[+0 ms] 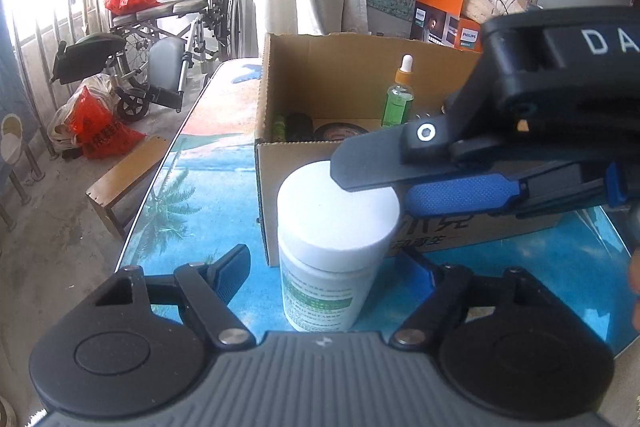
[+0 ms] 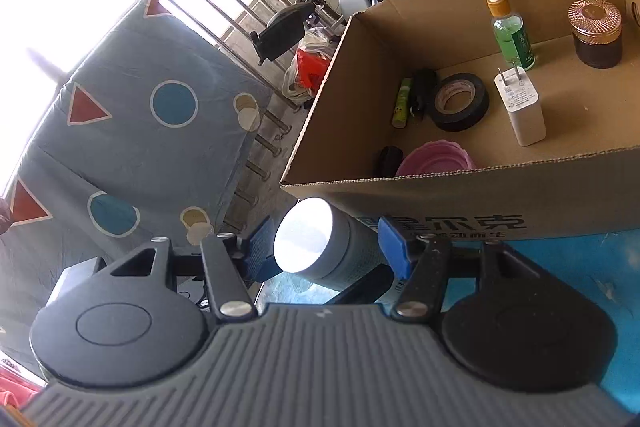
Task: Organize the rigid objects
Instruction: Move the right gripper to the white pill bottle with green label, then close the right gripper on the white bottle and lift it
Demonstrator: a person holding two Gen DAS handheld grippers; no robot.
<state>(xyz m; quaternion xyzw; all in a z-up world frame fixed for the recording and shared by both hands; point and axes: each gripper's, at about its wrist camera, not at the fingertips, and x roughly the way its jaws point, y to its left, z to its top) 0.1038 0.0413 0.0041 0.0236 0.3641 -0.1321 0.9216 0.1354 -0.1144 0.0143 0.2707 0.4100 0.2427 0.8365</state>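
Left wrist view: your left gripper (image 1: 324, 273) straddles a white bottle (image 1: 334, 247) with a broad white cap and a green label. The bottle stands upright on the blue printed tabletop (image 1: 192, 211), just in front of the cardboard box (image 1: 340, 75). The left finger (image 1: 230, 273) stands clear of the bottle's side; the right one is mostly hidden behind the bottle, so you cannot tell contact there. Read the jaws as fairly wide, not gripping. Your right gripper (image 1: 460, 167) crosses the frame from the right, above the bottle cap. Inside the box a green dropper bottle (image 1: 398, 99) stands upright.

Right wrist view: your right gripper (image 2: 326, 247) is clamped at about half width on a dark grey cylinder (image 2: 320, 247) with a pale flat end, its blue pads (image 2: 260, 247) pressing both sides. The cylinder is held just outside the box's near wall (image 2: 480, 195), below the rim. The box holds the dropper bottle (image 2: 510, 31), a brown jar (image 2: 596, 35) with a coppery lid, a white charger plug (image 2: 520, 107), a black tape roll (image 2: 458, 103), a small green tube (image 2: 402, 103) and a pink dish (image 2: 436, 159).
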